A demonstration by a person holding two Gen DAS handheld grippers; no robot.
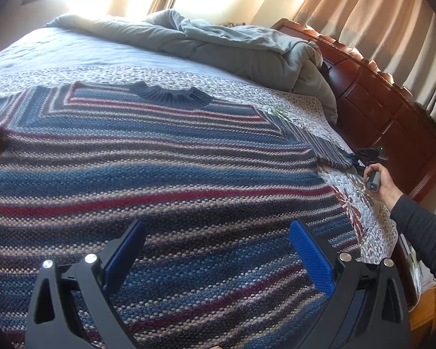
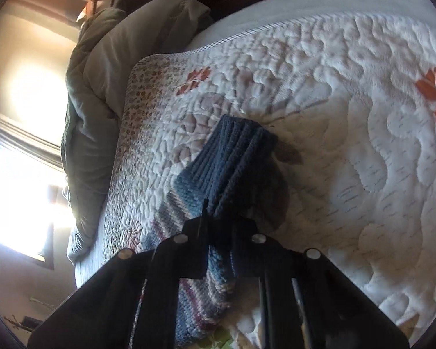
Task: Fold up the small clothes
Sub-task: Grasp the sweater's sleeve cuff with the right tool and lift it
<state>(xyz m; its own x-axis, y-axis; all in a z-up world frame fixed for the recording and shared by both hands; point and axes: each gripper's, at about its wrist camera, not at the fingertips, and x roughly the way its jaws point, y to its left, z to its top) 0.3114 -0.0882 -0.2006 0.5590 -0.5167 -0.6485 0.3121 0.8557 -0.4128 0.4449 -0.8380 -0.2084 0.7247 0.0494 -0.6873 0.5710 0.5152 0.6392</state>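
Quilt: white quilted floral bedspread (image 2: 348, 122) covering the bed
Duvet: rumpled grey-green duvet (image 1: 247, 43) beyond the quilt
Headboard: carved reddish wooden headboard (image 1: 378, 101) beside the quilt
Curtains: beige pleated curtains (image 1: 378, 23) behind the headboard

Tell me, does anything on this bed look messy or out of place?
Only the grey-green comforter, bunched in a rumpled heap against the carved wooden headboard. The striped knitted sweater lies flat on the floral quilt, one sleeve's ribbed cuff pinched in the right gripper. Nothing looks spilled or damaged.
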